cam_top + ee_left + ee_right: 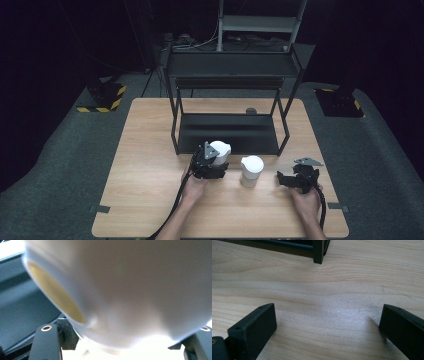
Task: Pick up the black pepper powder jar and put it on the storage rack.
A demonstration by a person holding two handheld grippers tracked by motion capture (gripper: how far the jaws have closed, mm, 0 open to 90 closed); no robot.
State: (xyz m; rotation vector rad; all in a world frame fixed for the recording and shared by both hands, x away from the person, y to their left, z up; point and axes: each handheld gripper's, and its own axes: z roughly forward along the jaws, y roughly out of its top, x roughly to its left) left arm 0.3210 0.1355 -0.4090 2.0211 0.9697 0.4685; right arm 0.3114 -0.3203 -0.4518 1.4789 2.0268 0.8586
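Gripping a white cup (220, 151) between closed jaws, the left gripper (212, 165) is holding it tilted just in front of the black metal shelf rack (227, 131). In the left gripper view the cup (130, 290) is leaning so its tan base is facing left toward the rack's dark lower shelf, long axis slanting rather than upright. Judging by this, the person is carrying out the lift-and-carry step, and the next move is calling for righting the cup and easing it onto the lower shelf without clipping the frame. Resting near the table's right edge, the right gripper (294, 179) is waiting with jaws spread wide and empty. Between the two hands, a second white cup (251, 170) is standing upside down on the wooden table (145, 190)
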